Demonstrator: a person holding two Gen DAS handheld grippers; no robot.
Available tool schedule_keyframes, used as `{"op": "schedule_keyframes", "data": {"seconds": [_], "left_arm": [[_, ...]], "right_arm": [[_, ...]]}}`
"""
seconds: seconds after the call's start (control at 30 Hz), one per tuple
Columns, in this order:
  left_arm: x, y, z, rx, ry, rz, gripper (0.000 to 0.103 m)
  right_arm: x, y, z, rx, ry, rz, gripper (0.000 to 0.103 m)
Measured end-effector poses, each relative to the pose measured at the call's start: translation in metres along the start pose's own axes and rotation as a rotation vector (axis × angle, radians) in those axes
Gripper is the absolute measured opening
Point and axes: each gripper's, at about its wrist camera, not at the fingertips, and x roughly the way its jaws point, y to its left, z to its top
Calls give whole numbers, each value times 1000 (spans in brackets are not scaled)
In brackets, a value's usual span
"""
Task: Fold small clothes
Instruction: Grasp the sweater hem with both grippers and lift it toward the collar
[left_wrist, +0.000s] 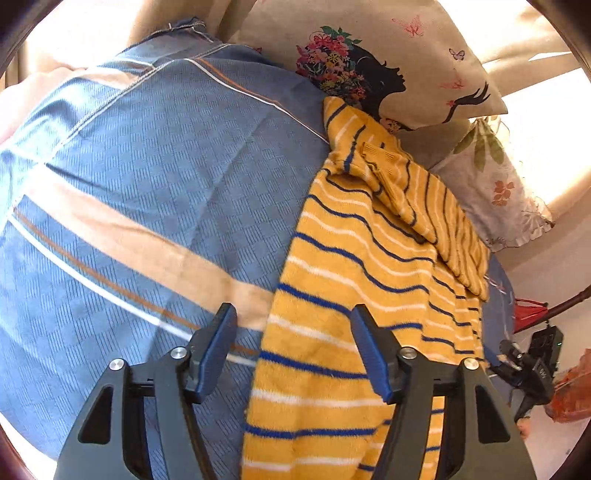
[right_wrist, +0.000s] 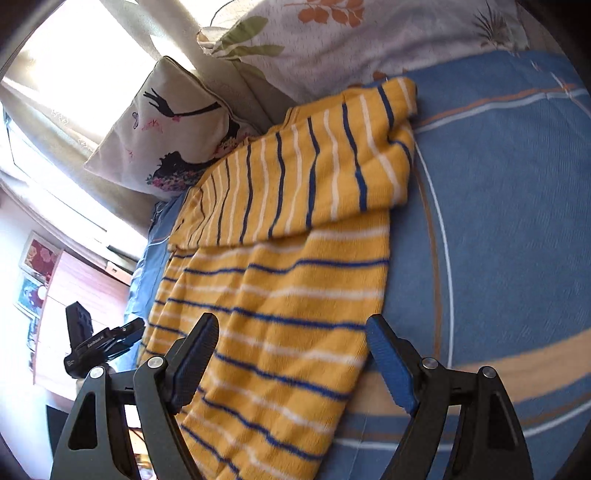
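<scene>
Two pillows (right_wrist: 177, 125) behind blue striped bedsheet (left_wrist: 129, 184), yellow sweater (left_wrist: 332, 295); both grippers (left_wrist: 293, 349) (right_wrist: 291, 363) apart, empty

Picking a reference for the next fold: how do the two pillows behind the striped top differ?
The silhouette pillow is beige, printed with a dark head in profile, flowers and butterflies; the leaf pillow is whitish with orange and green leaves. The silhouette pillow stands tilted on a corner; the leaf pillow has a frilled edge. Both sit by the striped top on the blue bedspread.

No legible text on anything.
</scene>
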Motion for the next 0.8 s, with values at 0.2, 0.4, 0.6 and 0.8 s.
{"op": "schedule_keyframes", "data": {"seconds": [0.2,0.4,0.6,0.8], "left_arm": [[-14,-7,-47,33,15,-162,69],[-25,-6,-88,5,16,-288,69],[-30,-18,-115,8,0,-315,69],[-22,-23,-114,-23,-3,-224,19]], "right_arm": [[-5,5,-56,68,37,211,87],[-9,25,-100,41,75,368,87],[-15,53,-133,-62,59,291,82],[5,49,-152,-21,82,296,43]]}}
